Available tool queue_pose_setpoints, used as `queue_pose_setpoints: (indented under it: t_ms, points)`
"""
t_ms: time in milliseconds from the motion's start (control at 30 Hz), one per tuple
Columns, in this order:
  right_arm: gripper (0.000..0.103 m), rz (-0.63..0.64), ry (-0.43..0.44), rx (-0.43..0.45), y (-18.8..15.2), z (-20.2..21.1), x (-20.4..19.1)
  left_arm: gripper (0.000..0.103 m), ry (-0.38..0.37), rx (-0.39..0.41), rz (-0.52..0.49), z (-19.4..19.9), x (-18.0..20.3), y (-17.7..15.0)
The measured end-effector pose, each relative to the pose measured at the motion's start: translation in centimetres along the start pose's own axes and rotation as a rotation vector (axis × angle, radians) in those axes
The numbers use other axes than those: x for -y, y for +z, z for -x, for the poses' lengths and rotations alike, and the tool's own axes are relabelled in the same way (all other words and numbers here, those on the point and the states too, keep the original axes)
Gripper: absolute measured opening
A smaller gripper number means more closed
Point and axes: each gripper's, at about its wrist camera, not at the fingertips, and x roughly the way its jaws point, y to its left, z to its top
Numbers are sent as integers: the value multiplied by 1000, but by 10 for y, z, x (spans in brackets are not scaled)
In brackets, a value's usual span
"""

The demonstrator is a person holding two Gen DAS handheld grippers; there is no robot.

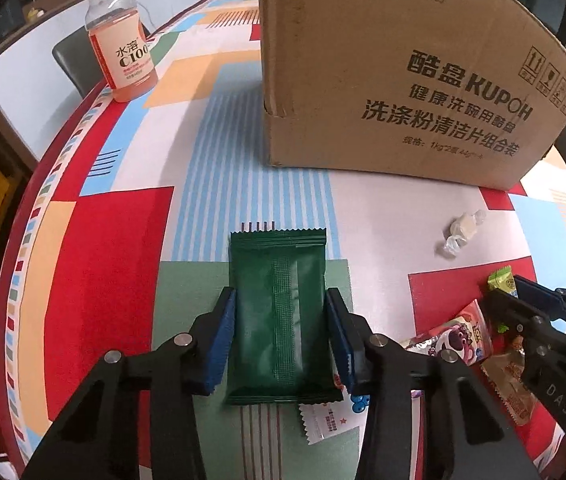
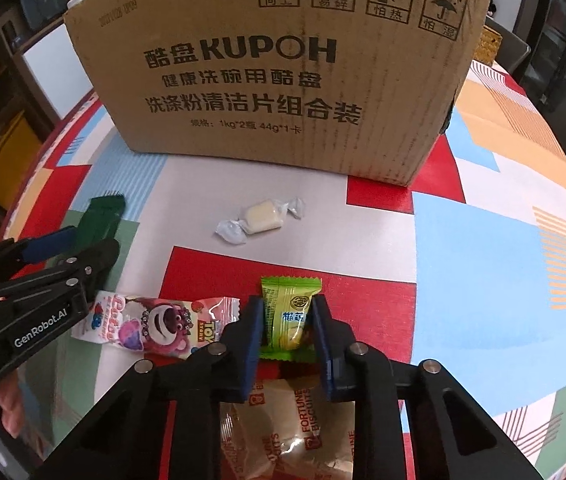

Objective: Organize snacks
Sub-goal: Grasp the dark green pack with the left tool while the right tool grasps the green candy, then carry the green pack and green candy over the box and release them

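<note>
We see matt corrugated cardboard box (image 2: 283, 72); before it, glossy smooth tablecloth (image 2: 483, 240), clear crinkly film candy wrapper (image 2: 261, 218), dark green matt-foil sachet (image 1: 279, 312) with serrated seals; left of it, clear plastic bottle (image 1: 117, 36), ribbed metal cap.

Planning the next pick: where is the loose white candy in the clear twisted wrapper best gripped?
Grip the white candy across its firm middle block, coming from above. It lies flat on the table, apart from the box; the twisted ends are thin film and would likely slip.
</note>
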Motion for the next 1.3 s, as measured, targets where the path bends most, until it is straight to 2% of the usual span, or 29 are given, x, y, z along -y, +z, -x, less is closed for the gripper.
queue_pose_setpoints:
  t_ms: [200, 633, 1300]
  points:
    - [24, -2, 14, 18, 2, 4, 1, 43, -29, 34, -27, 12, 3, 1]
    - [23, -14, 39, 111, 4, 45, 12, 43, -78, 155, -61, 63, 9, 7]
    - [23, -14, 60, 333, 39, 115, 12, 43, -130, 384, -101, 141, 19, 44]
